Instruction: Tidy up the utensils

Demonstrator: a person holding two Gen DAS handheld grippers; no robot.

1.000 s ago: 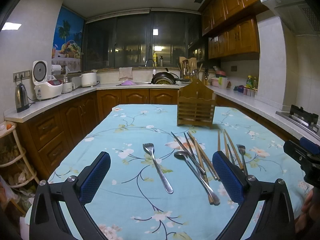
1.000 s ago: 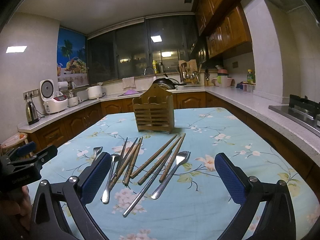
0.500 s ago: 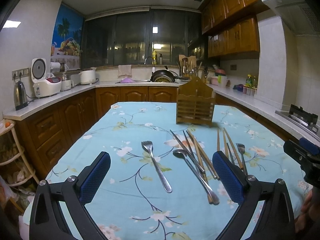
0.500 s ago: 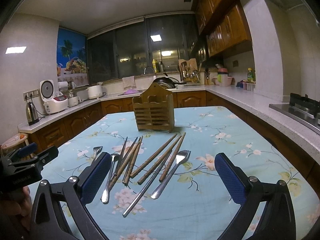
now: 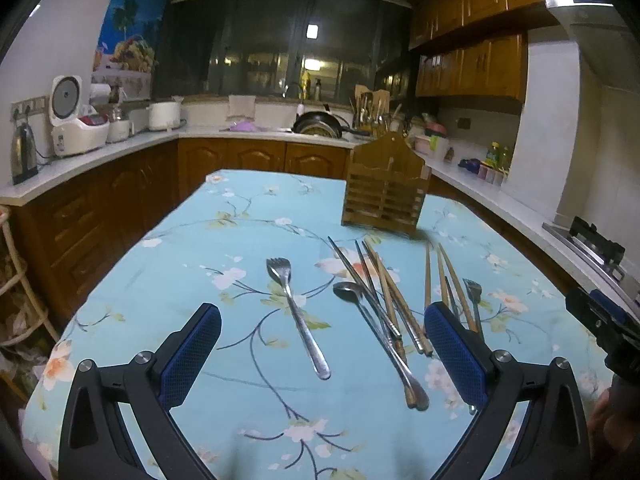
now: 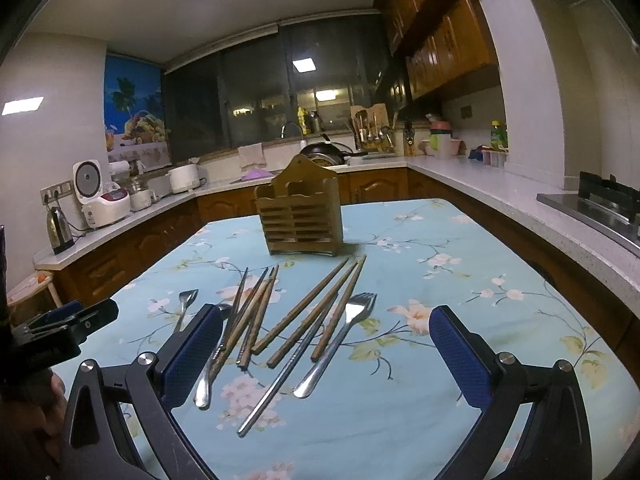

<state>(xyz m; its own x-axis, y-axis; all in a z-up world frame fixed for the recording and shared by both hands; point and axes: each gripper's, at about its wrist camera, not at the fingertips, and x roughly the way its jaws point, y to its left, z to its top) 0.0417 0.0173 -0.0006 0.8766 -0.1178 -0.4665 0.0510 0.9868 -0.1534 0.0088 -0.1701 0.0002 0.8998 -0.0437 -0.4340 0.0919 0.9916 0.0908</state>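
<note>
Left wrist view: the right gripper (image 5: 600,322) is cut off by the right edge — its jaws cannot be judged. The small fork (image 5: 474,300) is partly hidden behind a blue finger pad (image 5: 454,356). Right wrist view: the spoon (image 6: 208,372) bowl is hidden behind the near pad (image 6: 192,356). The wooden holder (image 6: 300,216) compartments (interior unseen) cannot be read.

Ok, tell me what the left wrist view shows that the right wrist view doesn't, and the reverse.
Only the left wrist view shows the lone fork whole, apart from the pile, and the left gripper open. Only the right wrist view shows the right gripper open and the second fork unobstructed. Both show the wooden holder upright, the chopsticks and the spoon on the tablecloth.
</note>
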